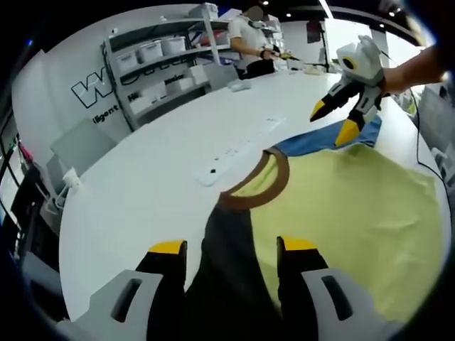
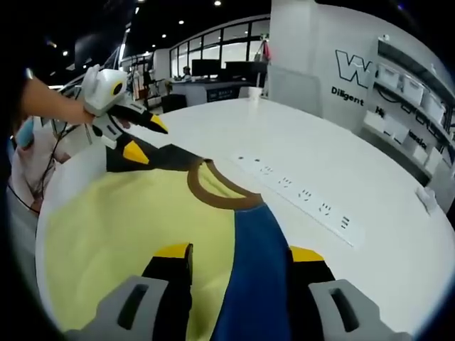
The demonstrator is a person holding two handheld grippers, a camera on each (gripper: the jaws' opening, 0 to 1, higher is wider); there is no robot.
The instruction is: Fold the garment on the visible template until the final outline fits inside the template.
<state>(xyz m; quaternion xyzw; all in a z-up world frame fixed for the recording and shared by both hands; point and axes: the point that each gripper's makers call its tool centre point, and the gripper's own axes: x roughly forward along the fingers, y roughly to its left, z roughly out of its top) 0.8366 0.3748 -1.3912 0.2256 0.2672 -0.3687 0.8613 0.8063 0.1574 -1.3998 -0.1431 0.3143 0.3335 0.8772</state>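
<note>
A yellow-green T-shirt (image 1: 341, 206) (image 2: 128, 227) with a brown collar (image 1: 259, 192) (image 2: 213, 192) lies flat on the white table. Its dark grey sleeve (image 1: 227, 263) (image 2: 153, 160) runs between the wide-apart jaws of my left gripper (image 1: 233, 245), which is open just above the cloth. The blue sleeve (image 1: 323, 138) (image 2: 256, 263) lies between the jaws of my right gripper (image 2: 240, 252), also open. Each gripper shows in the other's view, hand-held over its sleeve: the right gripper (image 1: 332, 122) and the left gripper (image 2: 146, 138), both with jaws spread.
A long white power strip (image 1: 234, 153) (image 2: 306, 192) lies on the table (image 1: 135, 206) (image 2: 398, 249) beyond the collar. A paper cup (image 2: 254, 93) stands further off. Shelves with white bins (image 1: 163, 60) (image 2: 419, 89) line the wall. A person (image 1: 250, 42) works at the far side.
</note>
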